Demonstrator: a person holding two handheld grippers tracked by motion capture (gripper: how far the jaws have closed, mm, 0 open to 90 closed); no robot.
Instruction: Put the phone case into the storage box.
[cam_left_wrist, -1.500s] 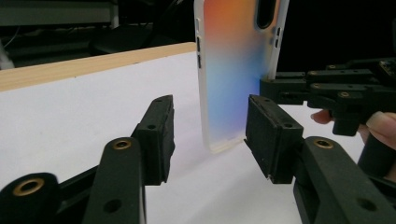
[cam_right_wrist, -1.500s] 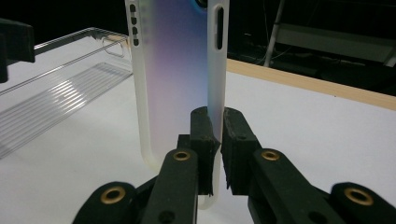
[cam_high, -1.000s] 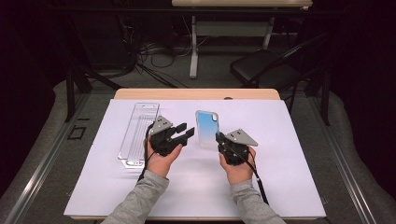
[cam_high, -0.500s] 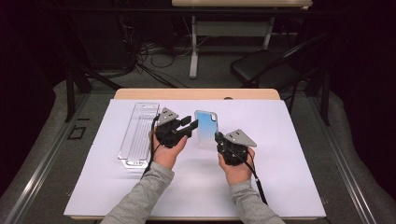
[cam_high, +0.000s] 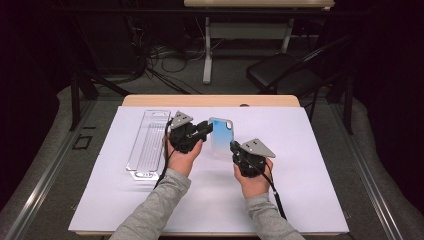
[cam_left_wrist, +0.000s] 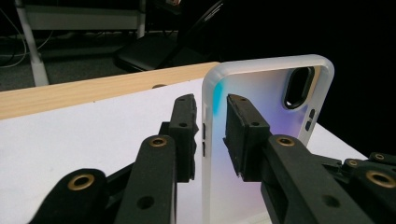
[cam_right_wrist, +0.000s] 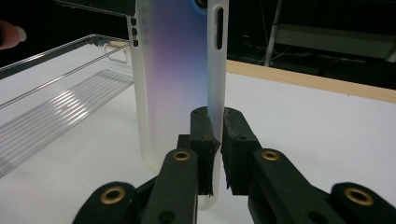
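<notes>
High view: phone case on the white-covered surface, about at its middle, between left claw and right claw; clear plastic tray just left of the left hand, long side running near to far; right hand near and right of the case. Left gripper view: left claw with its two jaws either side of the case's white long edge, a slim gap on each side, so open around the edge, not yet pinching; case upright in this view, back shading from blue to violet, black camera cutout near its far corner; wooden edge of the surface beyond the white sheet. Right gripper view: right claw closed on the case's frosted side rim, both pads against it; long slot in that rim higher up; ribbed clear tray lying to the left on the white sheet; fingertip at the far left edge.
</notes>
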